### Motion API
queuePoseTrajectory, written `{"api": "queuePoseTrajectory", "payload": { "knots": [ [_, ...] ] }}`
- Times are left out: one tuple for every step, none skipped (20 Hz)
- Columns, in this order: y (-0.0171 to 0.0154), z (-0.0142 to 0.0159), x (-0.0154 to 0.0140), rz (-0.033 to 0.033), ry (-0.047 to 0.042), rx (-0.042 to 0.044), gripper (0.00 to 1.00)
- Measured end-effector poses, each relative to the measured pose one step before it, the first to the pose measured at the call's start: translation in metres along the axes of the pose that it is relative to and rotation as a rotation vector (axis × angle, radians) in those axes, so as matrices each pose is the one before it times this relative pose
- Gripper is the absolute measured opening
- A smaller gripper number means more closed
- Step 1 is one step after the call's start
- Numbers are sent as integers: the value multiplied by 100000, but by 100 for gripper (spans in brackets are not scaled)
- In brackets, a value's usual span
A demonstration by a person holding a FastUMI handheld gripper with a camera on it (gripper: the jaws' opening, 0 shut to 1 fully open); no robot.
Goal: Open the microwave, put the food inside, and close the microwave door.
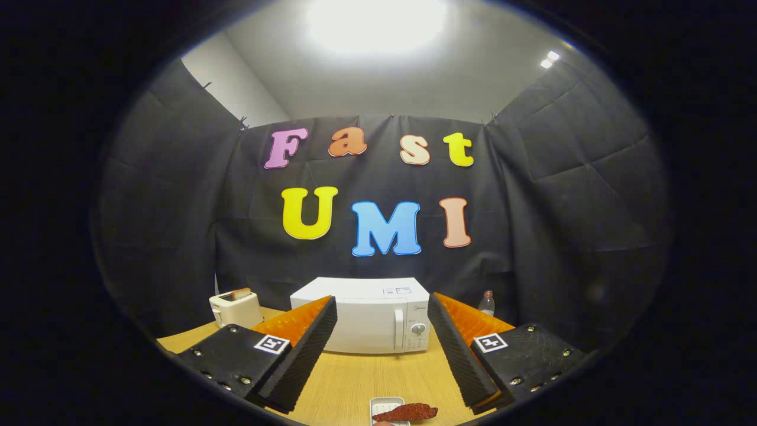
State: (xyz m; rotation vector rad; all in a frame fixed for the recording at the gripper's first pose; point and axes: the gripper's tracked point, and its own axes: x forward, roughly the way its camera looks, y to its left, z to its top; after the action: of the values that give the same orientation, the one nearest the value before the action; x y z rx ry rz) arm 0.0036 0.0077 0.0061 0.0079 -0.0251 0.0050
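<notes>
A white microwave (365,316) stands on the wooden table (361,378) beyond my fingers, its door shut and its handle and dial at the right of its front. A small white tray (381,406) lies on the table close below me, between the fingers, with a reddish-brown piece of food (413,412) resting across it. My gripper (382,337) is open, nothing between its fingers, and hangs above the table some way short of the microwave.
A white toaster (235,308) with a slice of bread in it stands left of the microwave. A small clear bottle (486,303) stands to the microwave's right, by the booth's wall.
</notes>
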Motion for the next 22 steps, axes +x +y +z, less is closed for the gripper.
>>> {"api": "queuePoseTrajectory", "payload": {
  "knots": [
    [-79, -123, 120, -201, 349, 651, 98],
    [-107, -50, 81, -169, -31, 502, 97],
    [-56, 4, 3, -8, -77, 205, 98],
    [-34, -86, -63, -105, -23, -51, 98],
    [-109, -17, 14, -126, 1, -76, 98],
    [-148, -25, 129, -118, -5, 112, 98],
    [-137, 25, 163, 86, 104, 252, 98],
    [-64, -6, 159, 86, 136, 275, 98],
    [-64, 73, 228, 265, 163, 373, 98],
    [-55, 138, 253, 576, -220, 343, 98],
    [-125, 198, 316, 245, -428, -52, 98],
    [-179, 56, 322, 222, -291, -281, 98],
    [-212, 41, 510, 150, 52, -544, 98],
    [-245, -92, 558, 288, -37, -446, 98],
    [-300, 8, 489, 50, -121, -306, 98],
    [-272, -17, 580, -163, -26, -96, 98],
    [-406, -21, 637, -293, 102, 305, 98],
    [-290, -230, 578, -37, 336, 632, 98],
    [-277, -143, 739, 18, 392, 535, 98],
    [-414, -162, 722, -84, 422, 234, 98],
    [-339, -129, 779, 101, 407, 31, 98],
    [-290, -91, 795, 176, 311, -181, 98]
  ]
}}
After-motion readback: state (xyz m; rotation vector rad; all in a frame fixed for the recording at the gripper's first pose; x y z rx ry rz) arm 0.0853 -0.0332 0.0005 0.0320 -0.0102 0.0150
